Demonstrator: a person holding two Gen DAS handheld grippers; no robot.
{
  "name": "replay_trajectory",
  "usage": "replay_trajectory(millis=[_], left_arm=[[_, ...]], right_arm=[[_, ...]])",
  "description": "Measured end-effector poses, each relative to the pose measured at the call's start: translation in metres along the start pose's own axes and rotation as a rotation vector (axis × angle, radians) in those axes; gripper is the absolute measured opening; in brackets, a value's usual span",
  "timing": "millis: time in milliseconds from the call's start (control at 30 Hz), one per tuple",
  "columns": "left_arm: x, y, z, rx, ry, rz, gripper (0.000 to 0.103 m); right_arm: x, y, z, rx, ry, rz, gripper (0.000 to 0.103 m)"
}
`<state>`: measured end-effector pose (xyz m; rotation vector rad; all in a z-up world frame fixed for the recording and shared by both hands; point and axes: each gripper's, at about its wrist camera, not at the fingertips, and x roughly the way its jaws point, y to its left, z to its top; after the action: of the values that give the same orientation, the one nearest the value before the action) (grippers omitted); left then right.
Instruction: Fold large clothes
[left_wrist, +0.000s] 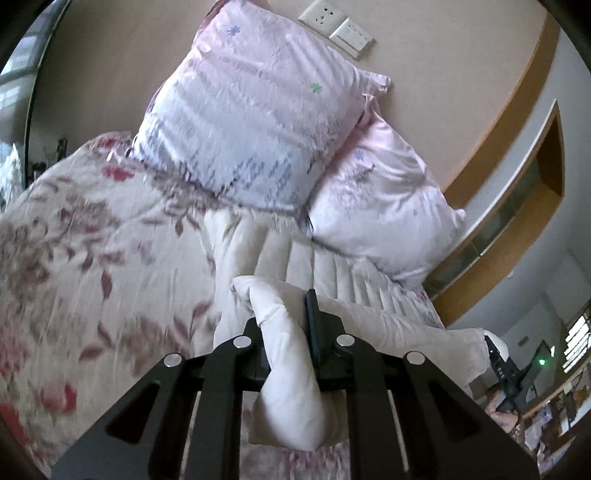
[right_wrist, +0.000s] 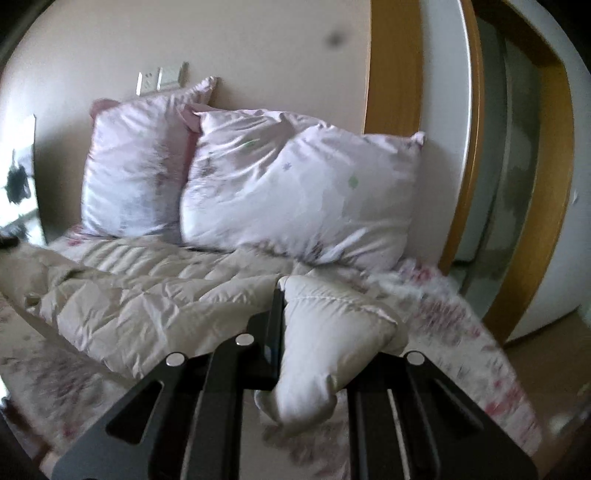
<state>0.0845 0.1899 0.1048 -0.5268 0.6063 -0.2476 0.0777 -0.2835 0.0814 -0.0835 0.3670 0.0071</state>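
Observation:
A cream quilted down jacket (left_wrist: 317, 273) lies spread on the bed, and it also shows in the right wrist view (right_wrist: 155, 291). My left gripper (left_wrist: 286, 325) is shut on a bunched edge of the jacket and holds it lifted off the bed. My right gripper (right_wrist: 314, 332) is shut on another puffy edge of the jacket; its right finger is hidden under the cloth. In the left wrist view the right gripper (left_wrist: 496, 354) shows at the far right, gripping the jacket's other end.
A floral bedspread (left_wrist: 81, 258) covers the bed. Two pink pillows (left_wrist: 251, 125) (left_wrist: 384, 206) lean against the wall behind the jacket. A wooden door frame (right_wrist: 391, 74) stands at the right. Wall sockets (left_wrist: 334, 22) sit above the pillows.

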Motion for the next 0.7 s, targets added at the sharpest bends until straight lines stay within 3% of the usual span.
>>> replay_trajectory(millis=[100, 233, 467, 700], left_arm=[[0.024, -0.006, 0.023, 0.015, -0.006, 0.043, 0.012], [0.055, -0.003, 0.044, 0.002, -0.004, 0.075, 0.012], [0.118, 0.030, 0.054, -0.109, 0.069, 0.131, 0.012], [0.144, 0.043, 0.056, -0.143, 0.097, 0.121, 0.012]], right_arm=[[0.027, 0.008, 0.016, -0.026, -0.014, -0.055, 0.013], [0.069, 0.008, 0.034, 0.017, 0.012, -0.064, 0.013], [0.169, -0.016, 0.030, 0.254, 0.231, 0.036, 0.013], [0.205, -0.028, 0.016, 0.383, 0.310, 0.067, 0.015]])
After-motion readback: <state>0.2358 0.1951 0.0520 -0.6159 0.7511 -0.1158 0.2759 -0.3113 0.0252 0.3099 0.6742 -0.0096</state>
